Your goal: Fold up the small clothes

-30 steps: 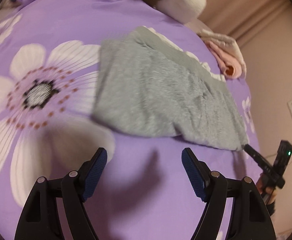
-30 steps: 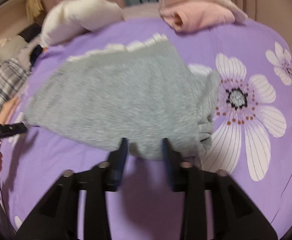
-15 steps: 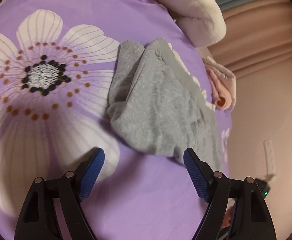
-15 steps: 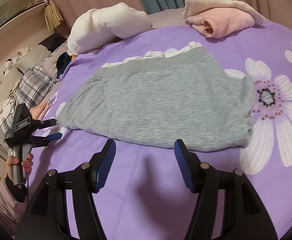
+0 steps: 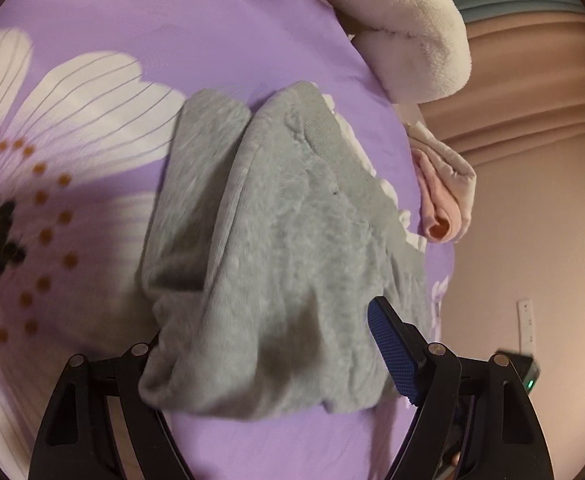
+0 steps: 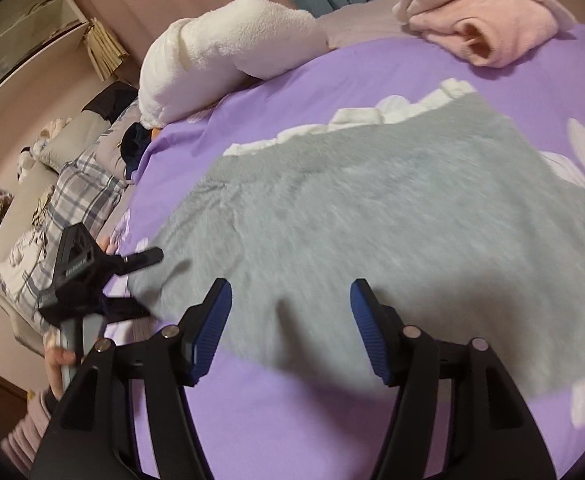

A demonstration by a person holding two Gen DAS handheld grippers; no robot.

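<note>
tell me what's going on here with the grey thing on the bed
A person is folding a grey fleecy garment on a purple flowered bedsheet. The left claw is open, straddling the garment's end edge. The right claw is open too, hovering at its near edge. A pink garment lies folded beyond.

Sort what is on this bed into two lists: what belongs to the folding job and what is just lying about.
Belongs to the job:
- grey fleecy garment with white frilled edge
- left gripper, open around the garment's near end
- right gripper, open beside its near edge

Just lying about:
- folded pink garment
- white fluffy pillow
- plaid bedding
- purple flowered bedsheet
</note>
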